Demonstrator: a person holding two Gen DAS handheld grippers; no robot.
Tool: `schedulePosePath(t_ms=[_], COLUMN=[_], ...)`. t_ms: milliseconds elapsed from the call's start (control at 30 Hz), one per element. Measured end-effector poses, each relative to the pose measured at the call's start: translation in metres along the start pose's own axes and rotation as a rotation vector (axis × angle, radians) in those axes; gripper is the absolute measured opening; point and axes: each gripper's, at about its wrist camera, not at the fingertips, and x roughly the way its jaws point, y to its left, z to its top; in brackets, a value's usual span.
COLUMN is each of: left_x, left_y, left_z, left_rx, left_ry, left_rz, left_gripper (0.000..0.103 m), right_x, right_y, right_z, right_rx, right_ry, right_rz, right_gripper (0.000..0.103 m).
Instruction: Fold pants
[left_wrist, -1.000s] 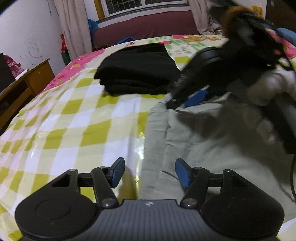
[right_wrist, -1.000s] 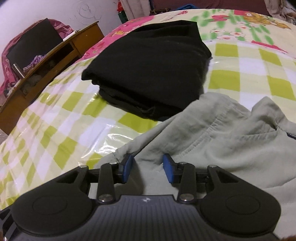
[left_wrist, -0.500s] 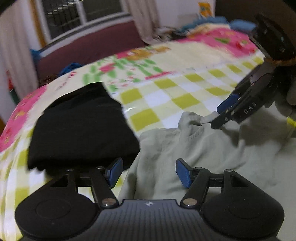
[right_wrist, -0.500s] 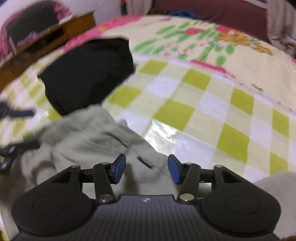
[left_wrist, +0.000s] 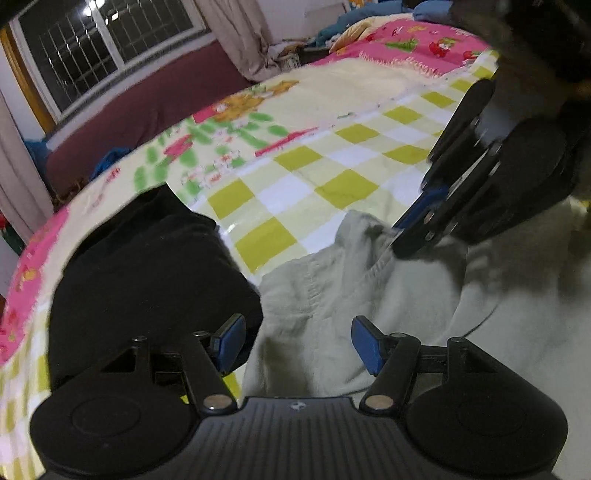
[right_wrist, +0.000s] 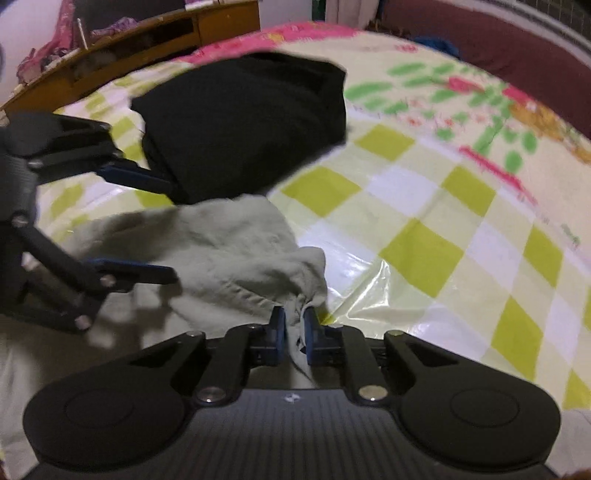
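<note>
Two garments lie on the bed (right_wrist: 424, 206), which is covered by a glossy yellow-green and white checked sheet with a floral and pink border; we take the shine to be a plastic cover that lets cloth slide easily. Next in size are the grey pants (left_wrist: 369, 295), spread rumpled across the near side of the bed, with one stitched edge bunched up toward the checks. We judge that they are not yet laid flat, so the fold itself is hardly begun. Beside them, touching their far edge, sits a folded black garment (right_wrist: 243, 122), probably finished and set aside to keep it out of the work.

Our right hand-held gripper (right_wrist: 293, 332) is clenched on a pinch of the pants' edge, the cloth gathered between its blue pads; we hold it there, it seems, to draw that corner out and straighten the fabric. Our left hand-held gripper (left_wrist: 295, 343) hangs released over the pants near the black garment, its blue pads (left_wrist: 365, 343) well apart with nothing between them, likely poised to take a second hold so the edge can be pulled taut between both.

No brand or label can be read here; a small pale emblem on each gripper body is too tiny to make out.
</note>
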Motion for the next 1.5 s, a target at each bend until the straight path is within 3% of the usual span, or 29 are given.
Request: schedulePosePath(t_ms=[100,167,233,333,433,533,600,667,767,867,933,1033,1100,1200,1300,1333,1367,1400,1500], left_x=[-0.024,-0.047,-0.069,-0.092,-0.110,-0.128,-0.139,-0.149,-0.157,-0.153,-0.150,-0.157,-0.160,-0.161,-0.159,-0.160,-0.160,-0.161,-0.161], left_y=[-0.003,-0.006,-0.010,-0.020,-0.035,-0.048,-0.050,-0.049,-0.051,-0.057,-0.061,-0.069,-0.073,-0.081,-0.087,-0.089,-0.091,-0.094,-0.102], left_z=[-0.008,-0.019,-0.039,-0.076,-0.108,-0.128,-0.132,-0.133,-0.133,-0.135,-0.139,-0.144,-0.145,-0.143,-0.139,-0.138,-0.137,-0.135,-0.132], left_rx=[-0.015,-0.056,-0.131,-0.246,-0.305,-0.318,-0.361,-0.438,-0.532,-0.572,-0.566,-0.462,-0.392,-0.300,-0.242,-0.226,-0.210,-0.195,-0.131], left_ry=[-0.035,-0.069,-0.088,-0.056,-0.008,0.019,0.014,-0.005,-0.051,-0.037,-0.003,0.009,0.014,0.017,0.009,0.002,-0.005,-0.012,-0.041], left_rz=[0.015,0.020,0.030,0.014,-0.007,-0.016,-0.044,-0.099,-0.144,-0.149,-0.102,0.008,0.024,0.027,0.010,0.002,-0.005,-0.007,0.018], left_gripper=[0.077,0.078,0.080,0.080,0.080,0.080,0.080,0.082,0.093,0.095,0.095,0.095,0.095,0.095,0.095,0.095,0.095,0.095,0.095], right_x=[-0.049,-0.084,-0.110,-0.111,-0.078,-0.076,-0.084,-0.090,-0.095,-0.096,-0.103,-0.110,-0.107,-0.093,-0.068,-0.059,-0.054,-0.049,-0.060], right_y=[0.020,0.055,0.087,0.134,0.178,0.185,0.181,0.178,0.167,0.153,0.156,0.173,0.187,0.205,0.216,0.216,0.214,0.211,0.193], right_z=[-0.007,-0.019,-0.040,-0.087,-0.138,-0.151,-0.144,-0.140,-0.137,-0.138,-0.144,-0.152,-0.157,-0.154,-0.143,-0.137,-0.131,-0.122,-0.097], right_rx=[0.011,-0.091,-0.135,-0.132,-0.228,-0.188,-0.157,-0.168,-0.102,-0.017,-0.060,-0.264,-0.407,-0.587,-0.685,-0.693,-0.678,-0.633,-0.393], right_ry=[-0.101,-0.172,-0.201,-0.115,0.021,0.041,0.024,-0.002,-0.014,-0.023,-0.049,-0.086,-0.091,-0.110,-0.109,-0.094,-0.069,-0.037,-0.021], right_rz=[0.009,-0.055,-0.008,0.113,0.054,0.055,0.034,-0.013,-0.039,-0.045,-0.095,-0.184,-0.170,-0.141,-0.149,-0.147,-0.134,-0.108,-0.017], right_gripper=[0.011,0.011,0.011,0.011,0.018,0.016,0.030,0.035,0.035,0.036,0.036,0.040,0.047,0.048,0.045,0.043,0.026,0.002,0.003])
